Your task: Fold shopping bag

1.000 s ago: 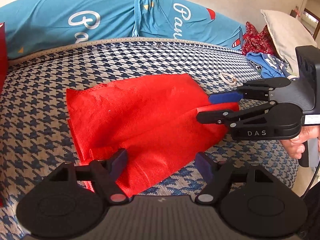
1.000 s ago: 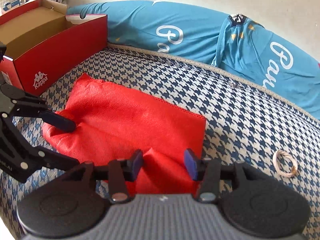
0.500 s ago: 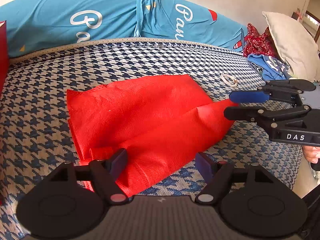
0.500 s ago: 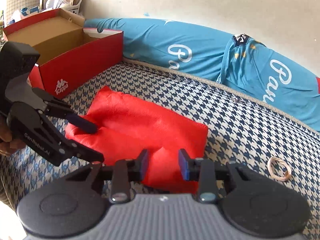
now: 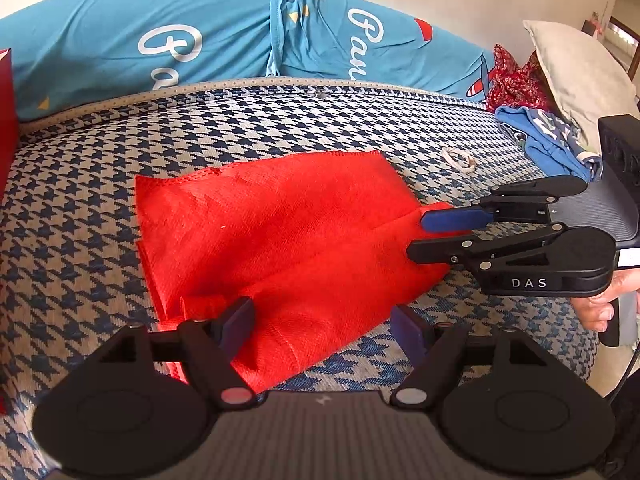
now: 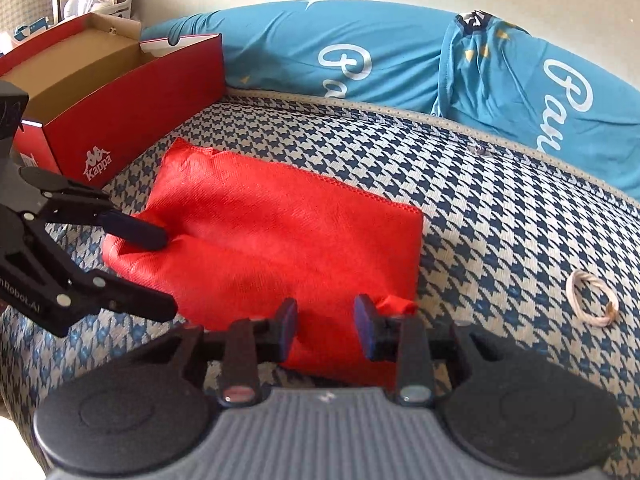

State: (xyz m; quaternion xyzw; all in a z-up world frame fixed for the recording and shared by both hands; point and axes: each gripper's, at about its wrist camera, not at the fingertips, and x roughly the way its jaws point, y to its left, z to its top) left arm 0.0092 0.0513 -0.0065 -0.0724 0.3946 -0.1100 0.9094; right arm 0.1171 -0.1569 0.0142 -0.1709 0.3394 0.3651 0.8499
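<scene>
**Red bag flat on the bed, a gripper at each near corner**

The bag [image 5: 280, 240] lies spread on the houndstooth bed [image 5: 80, 220], partly folded, with one fold running across its middle and a small flap turned up at its near right corner in the right wrist view.

The left gripper [image 5: 322, 326] stands over the bag's near edge with its jaws well apart. One finger [image 5: 238, 322] lies on or just above the red cloth; the other is over the bed beside the bag. Nothing is clamped between them.

The right gripper [image 6: 326, 326] is at the bag's other near corner. Its jaws have just been closing and now stand narrow, with red cloth in the gap. Whether the pads actually press the cloth is hard to tell from either view; a slit of space shows on both sides. A hand [image 5: 600, 300] holds its grip.

A red shoebox [image 6: 120, 112], open, stands just past the bag's far left corner. A loop of cord [image 6: 592, 298] lies on the bed well to the right. Blue pillows [image 6: 360, 48] line the wall behind.
</scene>
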